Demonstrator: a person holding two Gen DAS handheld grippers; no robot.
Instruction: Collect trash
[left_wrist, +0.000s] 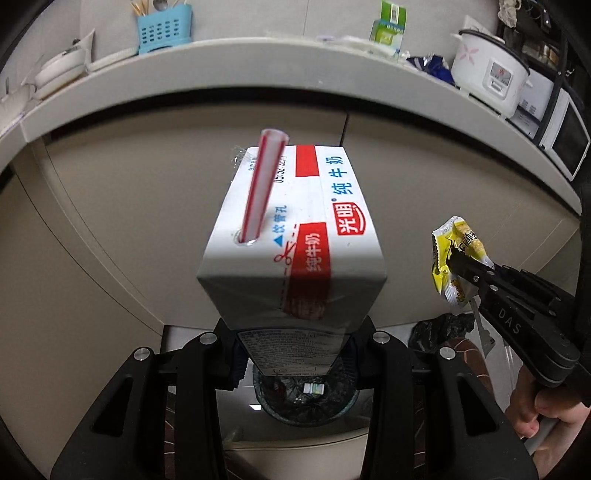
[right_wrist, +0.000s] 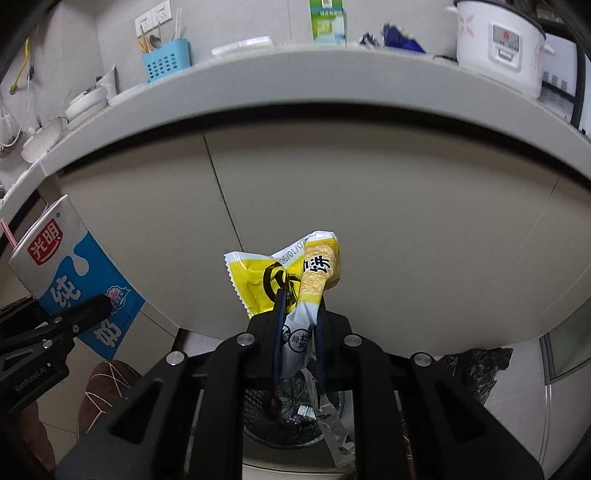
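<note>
the left gripper (left_wrist: 291, 354), matte black plastic with round silver bolts, is clamping a rectangular white, blue and red cardboard milk carton (left_wrist: 291, 236) by its lower body, jaws part-way apart and pressing on its sides. a red-and-white striped plastic straw (left_wrist: 264, 184) is sticking out of the punched hole in the carton's flat top. the right gripper (right_wrist: 299, 328) is pinching a crinkled glossy yellow and white foil snack wrapper (right_wrist: 295, 273), its blue-padded jaws nearly together with the thin film squeezed between them, a torn silvery strip dangling below. both pieces of trash are hanging above a round dark mesh waste bin (right_wrist: 295, 424) on the pale tiled floor, in front of smooth beige cabinet doors (right_wrist: 369, 221). on the white countertop (right_wrist: 295, 85) behind are sitting a perforated blue plastic utensil holder (right_wrist: 166, 61) and a white rice cooker (right_wrist: 498, 44).
</note>
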